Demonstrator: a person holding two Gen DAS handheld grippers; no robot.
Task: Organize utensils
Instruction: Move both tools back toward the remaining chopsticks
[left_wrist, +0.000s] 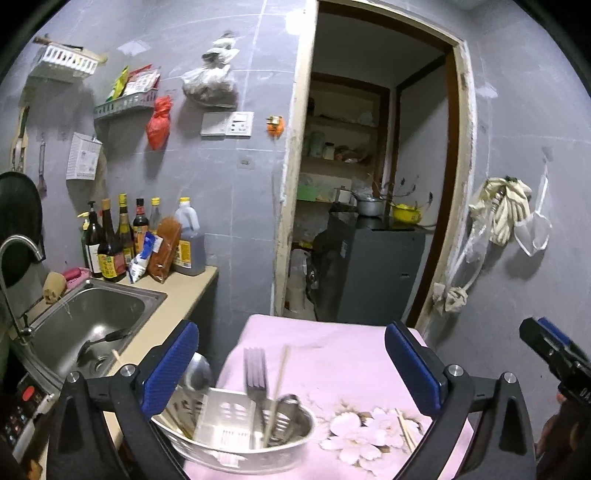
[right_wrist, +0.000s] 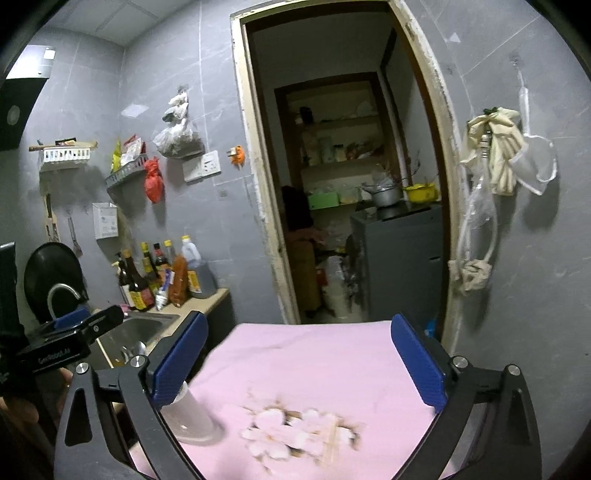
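We hold both tools above the pink flower-printed tablecloth (left_wrist: 332, 354), and neither carries anything. The left gripper (left_wrist: 291, 369) has its blue pads spread wide, and so does the right gripper (right_wrist: 299, 362).

The shiny steel utensil holder (left_wrist: 236, 443) sits on the cloth at about seven o'clock in the left wrist view, just below the left pads. Standing in it are a steel fork (left_wrist: 255, 373), a single pale wooden chopstick (left_wrist: 277, 387) and a steel ladle (left_wrist: 195, 373) half hidden behind the left pad; what else lies lower inside we cannot make out.

What looks left to gather is the loose pair of wooden chopsticks (left_wrist: 405, 430) lying flat on the flower print at about five o'clock. Their long axis runs from eleven to five, the near ends towards us. In the blurred right wrist view they show faintly (right_wrist: 332, 443) at six o'clock.

To do this well, we judge that the right tool should come down with its pads across that axis, near the middle, and close on both sticks together so neither rolls away.
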